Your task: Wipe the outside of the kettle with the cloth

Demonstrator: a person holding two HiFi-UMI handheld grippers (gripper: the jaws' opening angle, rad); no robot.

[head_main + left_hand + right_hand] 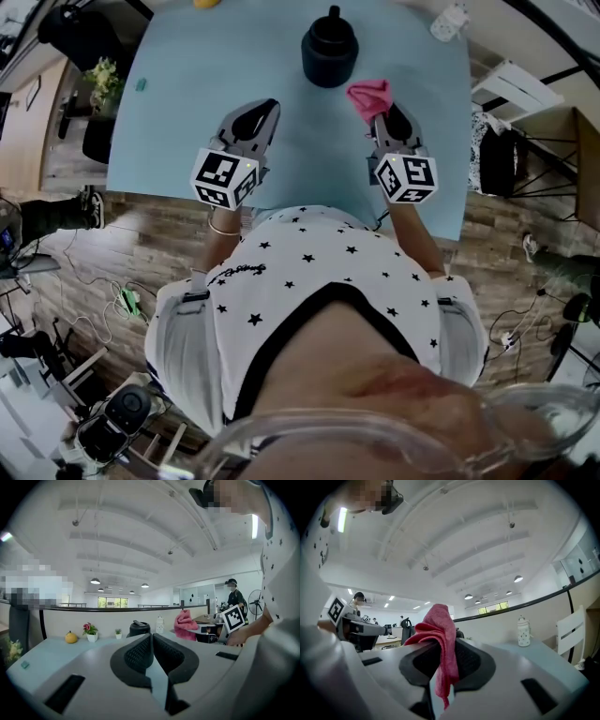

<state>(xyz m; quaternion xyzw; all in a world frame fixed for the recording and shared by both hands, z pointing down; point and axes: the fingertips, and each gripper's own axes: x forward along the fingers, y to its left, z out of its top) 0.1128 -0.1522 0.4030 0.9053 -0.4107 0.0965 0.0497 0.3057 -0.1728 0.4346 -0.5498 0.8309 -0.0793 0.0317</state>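
cloth [371,95]: pink | kettle [329,54]: black | table [178,122]: pale blue | shirt [309,267]: white, black stars | floor [511,234]: brown wood-grain

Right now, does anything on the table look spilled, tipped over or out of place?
Nothing stands out. The kettle stands upright on the table, with no spill around it. The cloth is clamped in the right gripper, and the left gripper is shut and empty.

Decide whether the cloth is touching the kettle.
Apart. The left gripper view shows wall and a white jar between the cloth and the kettle; the right gripper holds the cloth clear of it.
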